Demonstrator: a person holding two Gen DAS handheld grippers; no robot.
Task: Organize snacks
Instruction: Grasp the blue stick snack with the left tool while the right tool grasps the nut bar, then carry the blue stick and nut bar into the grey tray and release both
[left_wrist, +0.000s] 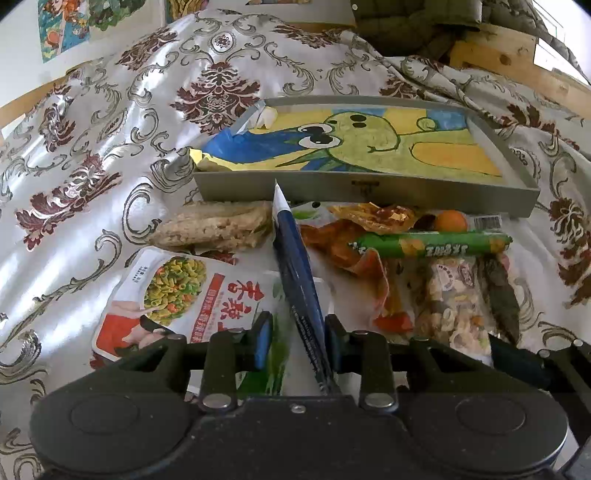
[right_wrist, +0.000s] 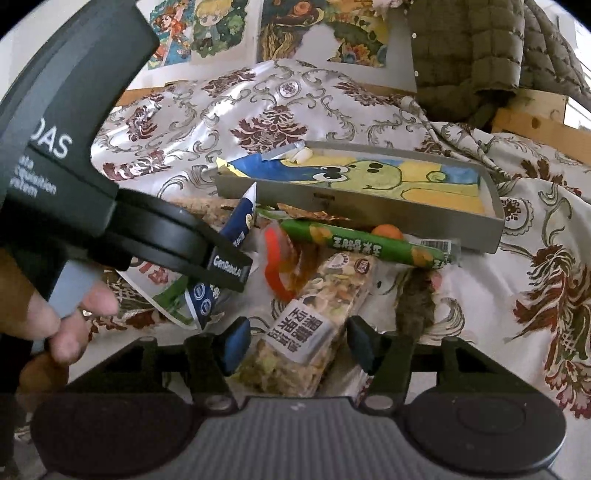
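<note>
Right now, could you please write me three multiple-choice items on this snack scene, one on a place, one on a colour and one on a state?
1. Where does the green tube lie?
A. inside the tray
B. in front of the tray, among the snacks
C. in the right gripper

2. What colour is the packet in the left gripper?
A. dark blue
B. red
C. yellow

3. How is the right gripper?
A. shut on the tube
B. shut on nothing
C. open around a clear snack bag

Answers: 1 B, the tube rests on the cloth before the tray wall. 2 A, the packet clamped between the pads is dark blue with a white tip. 3 C, both fingers stand apart on either side of the bag.
</note>
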